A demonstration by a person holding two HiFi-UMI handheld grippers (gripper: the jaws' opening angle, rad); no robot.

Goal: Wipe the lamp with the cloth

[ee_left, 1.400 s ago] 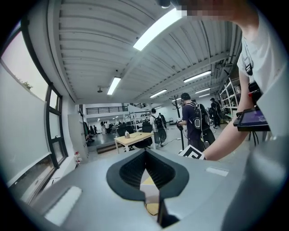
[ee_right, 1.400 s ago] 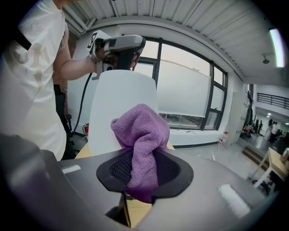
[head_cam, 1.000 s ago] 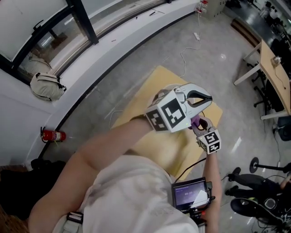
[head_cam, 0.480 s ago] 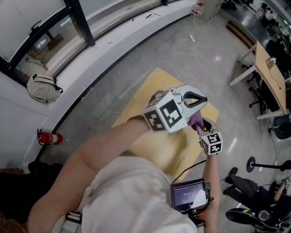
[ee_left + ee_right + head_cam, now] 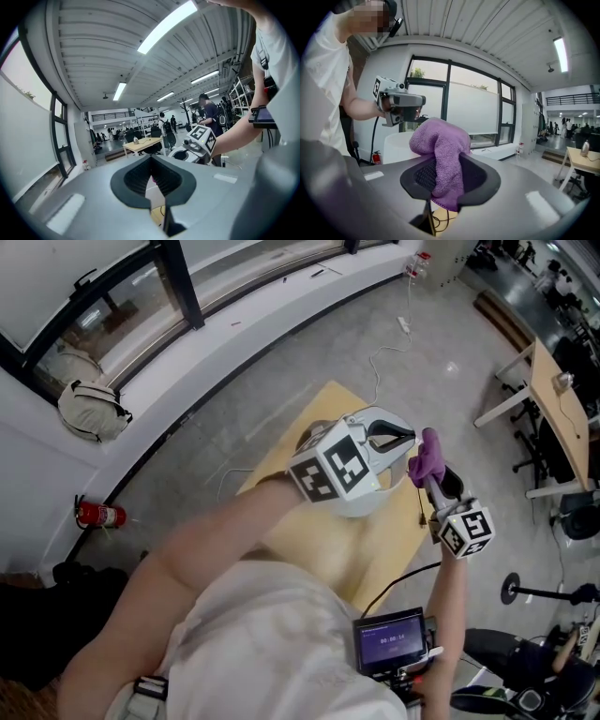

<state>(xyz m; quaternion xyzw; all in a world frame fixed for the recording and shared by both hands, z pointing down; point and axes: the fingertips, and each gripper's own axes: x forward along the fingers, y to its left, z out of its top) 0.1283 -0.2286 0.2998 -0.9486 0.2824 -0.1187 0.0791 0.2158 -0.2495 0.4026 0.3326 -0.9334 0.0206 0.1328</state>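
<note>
**Cloth lifted level with the lamp shade**

Since a second ago, the right gripper has risen from low behind the left gripper to stand beside it. Its jaws are clamped on the purple cloth, which bunches up past their tips. The left gripper has barely shifted. Its tips are drawn together just above the lamp, whose white shade sits on the yellow table. I cannot tell whether they pinch any part of it.

Cloth and shade are near each other but apart, so this looks like the approach, with the wipe itself not yet begun. The next move calls for carrying the cloth across onto the shade. The loose bunch, not the hard jaws, should meet the shade, and then sweep lightly around it. Too firm a push could tip the lamp unless the left gripper steadies it.
</note>
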